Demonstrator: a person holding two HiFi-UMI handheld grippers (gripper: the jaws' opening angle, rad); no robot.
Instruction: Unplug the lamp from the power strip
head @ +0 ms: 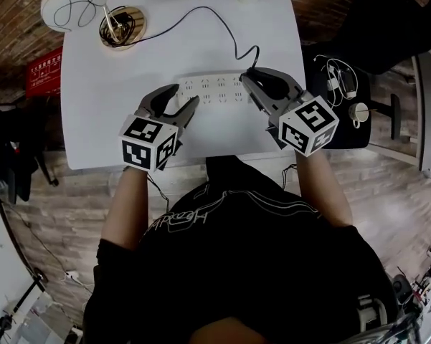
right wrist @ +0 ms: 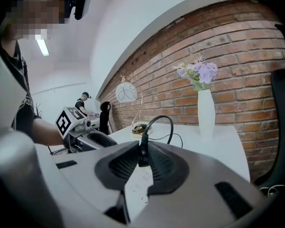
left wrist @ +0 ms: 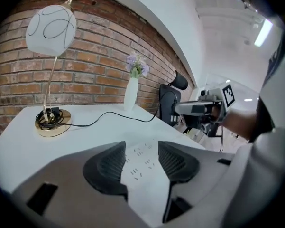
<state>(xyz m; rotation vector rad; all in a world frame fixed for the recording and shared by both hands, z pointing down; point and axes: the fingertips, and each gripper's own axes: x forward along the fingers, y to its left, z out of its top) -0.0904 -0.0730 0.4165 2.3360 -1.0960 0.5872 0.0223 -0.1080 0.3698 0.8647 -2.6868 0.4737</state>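
A white power strip (head: 215, 88) lies across the middle of the white table (head: 100, 120). The lamp (head: 72, 2), with a white globe shade and a gold base (head: 122, 27), stands at the far left corner. Its black cord (head: 201, 9) runs to a black plug (head: 252, 70) at the strip's right end. My right gripper (head: 249, 76) is shut on that plug (right wrist: 143, 156), whose cord (right wrist: 161, 122) arches up from the jaws. Whether the plug still sits in the socket is not clear. My left gripper (head: 185, 95) is open over the strip's left end, and the strip (left wrist: 142, 163) shows between its pads.
A white vase (right wrist: 206, 110) with purple flowers stands at the table's far edge by the brick wall. To the right of the table is a black stand (head: 344, 84) carrying cables. A red box (head: 43, 70) sits on the floor at the left. Another person (right wrist: 83, 103) works far behind.
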